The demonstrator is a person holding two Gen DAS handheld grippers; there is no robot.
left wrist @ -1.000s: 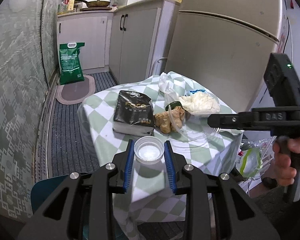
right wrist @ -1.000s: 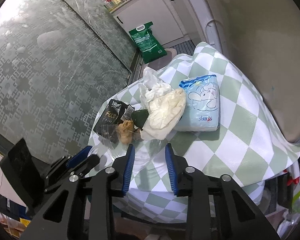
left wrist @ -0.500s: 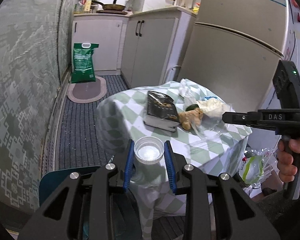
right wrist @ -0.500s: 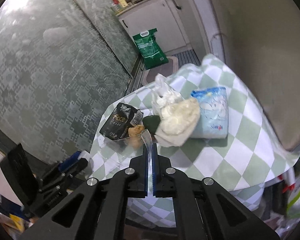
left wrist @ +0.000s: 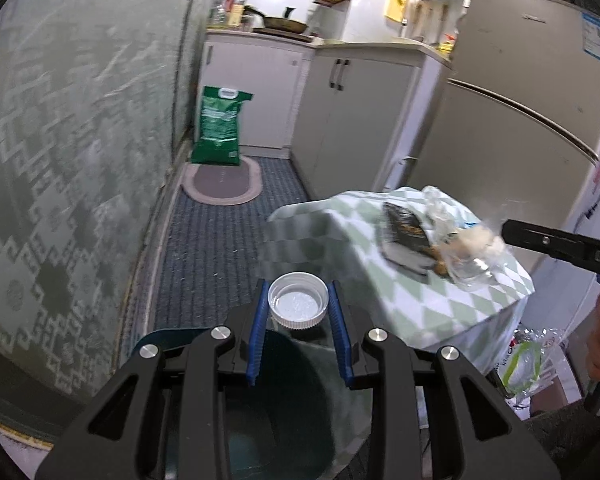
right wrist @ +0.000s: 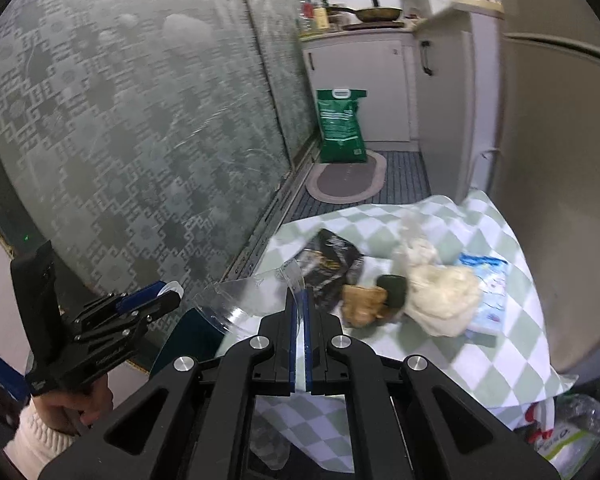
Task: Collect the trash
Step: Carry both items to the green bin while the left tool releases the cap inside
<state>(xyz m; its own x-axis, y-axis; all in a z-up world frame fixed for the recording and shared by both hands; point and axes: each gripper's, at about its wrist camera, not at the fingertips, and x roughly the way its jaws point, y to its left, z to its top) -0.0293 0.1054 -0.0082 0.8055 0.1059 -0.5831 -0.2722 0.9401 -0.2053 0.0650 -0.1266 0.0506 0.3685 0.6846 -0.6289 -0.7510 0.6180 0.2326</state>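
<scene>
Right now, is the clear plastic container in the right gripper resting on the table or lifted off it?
Lifted. The right gripper is shut on the clear plastic container by its rim, tilted, overhanging the table edge.

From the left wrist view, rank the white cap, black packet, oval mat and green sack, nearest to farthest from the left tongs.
1. White cap: between the left tongs.
2. Black packet: ahead right, on the checked tablecloth.
3. Oval mat: on the floor, ahead left.
4. Green sack: just behind the mat, against the cabinets.
</scene>
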